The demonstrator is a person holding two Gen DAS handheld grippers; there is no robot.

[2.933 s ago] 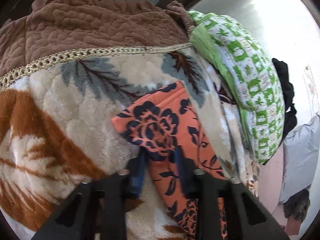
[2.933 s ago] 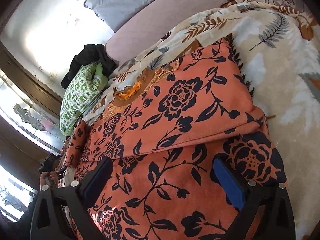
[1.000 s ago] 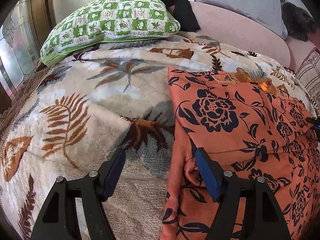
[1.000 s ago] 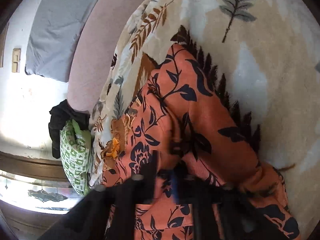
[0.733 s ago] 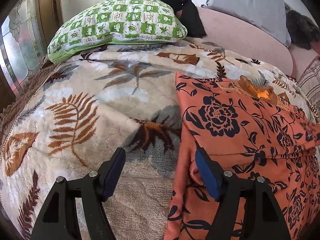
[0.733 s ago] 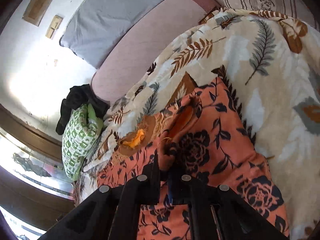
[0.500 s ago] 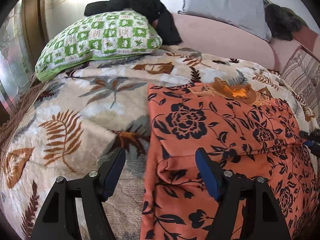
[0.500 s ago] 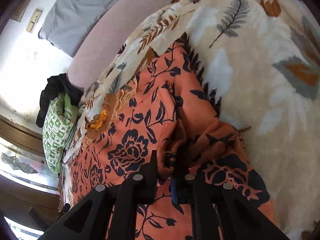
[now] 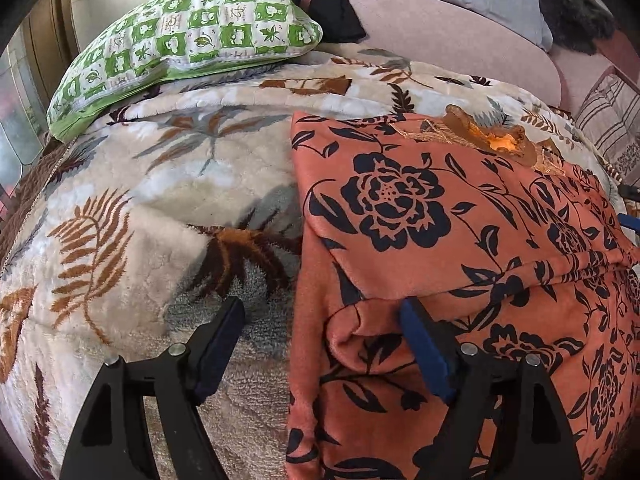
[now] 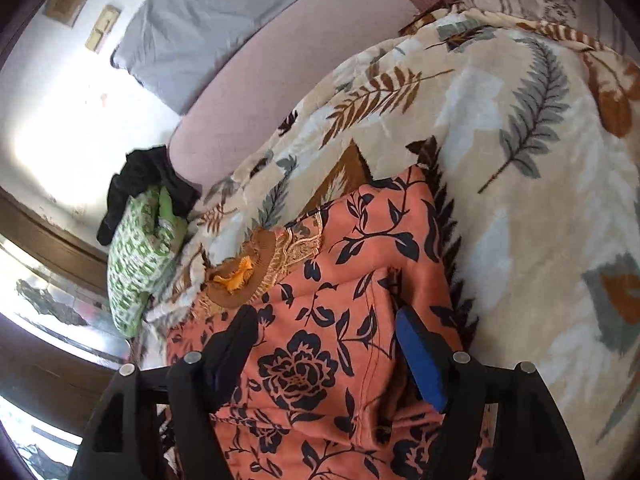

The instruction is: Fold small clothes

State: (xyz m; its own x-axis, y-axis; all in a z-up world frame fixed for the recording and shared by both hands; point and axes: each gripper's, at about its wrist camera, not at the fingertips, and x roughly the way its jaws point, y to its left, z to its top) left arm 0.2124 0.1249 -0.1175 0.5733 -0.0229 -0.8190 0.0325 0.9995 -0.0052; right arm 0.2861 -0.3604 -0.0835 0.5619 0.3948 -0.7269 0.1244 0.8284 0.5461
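Leaf-print blanket (image 9: pixel 168 208) bears the folded orange garment (image 9: pixel 440 240) — both grippers (image 9: pixel 320 332) (image 10: pixel 324 344) spread.

We hold our left gripper (image 9: pixel 320 316) low and level, its jaws spread wide with nothing between them; the blue pads (image 9: pixel 424 354) face each other across the gap. Our right gripper (image 10: pixel 324 320) likewise has its jaws parted wide, gripping nothing, one pad (image 10: pixel 420 364) showing blue and the other in shadow. In the left wrist view, a tip of our right gripper shows at the far right edge.
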